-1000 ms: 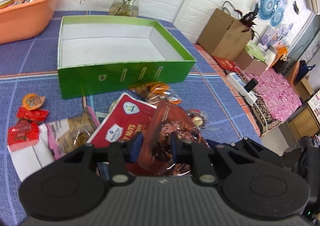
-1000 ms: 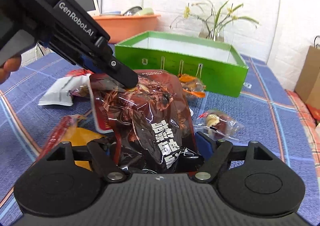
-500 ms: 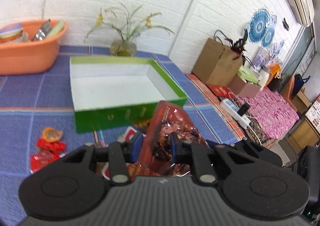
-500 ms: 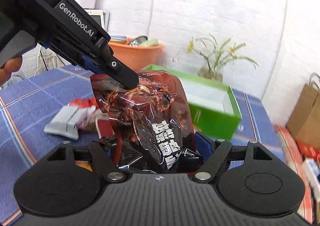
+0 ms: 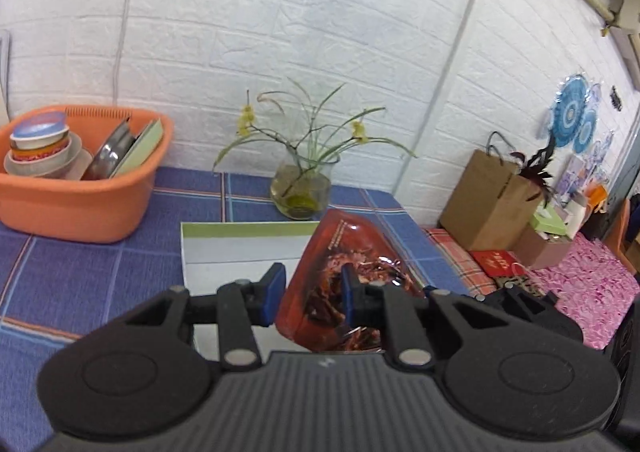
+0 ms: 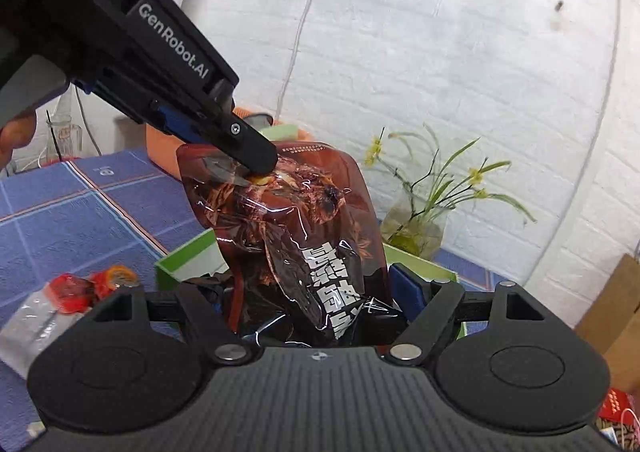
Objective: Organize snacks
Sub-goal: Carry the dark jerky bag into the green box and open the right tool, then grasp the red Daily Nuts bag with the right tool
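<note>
The worktop (image 5: 80, 272), covered in blue checked cloth, is seen to carry an orange basin (image 5: 80, 208) of dishes at far left and a glass vase (image 5: 302, 192) of stems at far centre; the green box (image 5: 240, 252), white inside and apparently empty where visible, is placed near the vase, just below the raised load. The dark red snack bag (image 6: 304, 236) is held clear of the worktop, above the near edge of the box, by both tools at once; the left claw (image 6: 256, 168) is narrowed onto the bag's upper corner, and the right claw (image 6: 320, 304) is closed on its lower end, the film being pinched between the blue pads. Small red wrapped snacks (image 6: 76, 288) are left loose on the cloth at near left.

Risks are judged as follows: the glossy film may slip from the narrow corner pinch, since little material is gripped there; if the two claws are drawn apart, the seal may be strained or torn; if one claw is released early, the bag may swing and land on the box wall rather than inside; the vase stands near enough to be struck should the bag be carried too far.
</note>
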Demonstrator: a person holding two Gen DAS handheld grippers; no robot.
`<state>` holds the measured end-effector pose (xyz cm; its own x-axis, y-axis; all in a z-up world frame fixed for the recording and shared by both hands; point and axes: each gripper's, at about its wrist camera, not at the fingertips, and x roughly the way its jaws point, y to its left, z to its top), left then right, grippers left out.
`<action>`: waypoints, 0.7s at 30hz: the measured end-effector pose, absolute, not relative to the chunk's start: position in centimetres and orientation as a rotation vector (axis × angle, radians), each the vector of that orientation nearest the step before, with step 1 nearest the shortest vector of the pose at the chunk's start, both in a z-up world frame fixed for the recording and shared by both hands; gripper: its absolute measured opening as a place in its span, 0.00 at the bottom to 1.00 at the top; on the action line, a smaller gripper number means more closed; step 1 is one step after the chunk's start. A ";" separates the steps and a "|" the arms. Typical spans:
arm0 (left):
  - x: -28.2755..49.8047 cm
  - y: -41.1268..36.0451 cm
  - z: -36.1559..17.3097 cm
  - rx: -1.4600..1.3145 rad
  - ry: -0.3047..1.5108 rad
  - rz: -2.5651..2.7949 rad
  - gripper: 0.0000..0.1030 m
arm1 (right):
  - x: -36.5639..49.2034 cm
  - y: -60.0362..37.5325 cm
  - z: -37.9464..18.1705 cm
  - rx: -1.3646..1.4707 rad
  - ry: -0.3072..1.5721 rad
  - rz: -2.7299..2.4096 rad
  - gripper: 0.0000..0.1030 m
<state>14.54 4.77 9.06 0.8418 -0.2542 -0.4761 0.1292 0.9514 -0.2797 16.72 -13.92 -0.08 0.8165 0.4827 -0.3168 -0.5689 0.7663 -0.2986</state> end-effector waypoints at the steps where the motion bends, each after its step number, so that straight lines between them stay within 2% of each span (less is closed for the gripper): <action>1: 15.6 4.8 8.5 -0.236 0.544 -0.189 0.15 | 18.0 -13.6 -0.3 -0.397 0.247 0.588 1.00; 9: 20.8 4.3 3.9 -0.158 0.581 -0.071 0.17 | 24.6 -12.1 -3.1 -0.398 0.344 0.644 1.00; 16: 22.2 3.8 2.0 -0.057 0.602 0.012 0.19 | 24.2 -10.8 -4.3 -0.352 0.349 0.666 1.00; 18: 22.1 3.9 1.6 -0.044 0.606 0.030 0.38 | 23.8 -11.0 -4.1 -0.334 0.330 0.667 1.00; 21: 21.0 4.1 2.1 -0.016 0.568 0.063 0.56 | 22.7 -12.0 -3.0 -0.309 0.271 0.667 1.00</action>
<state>20.98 4.05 2.08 0.8413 0.0550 -0.5377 -0.0637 0.9980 0.0024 22.71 -12.03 -2.98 0.7536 0.5614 -0.3420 -0.6409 0.7432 -0.1922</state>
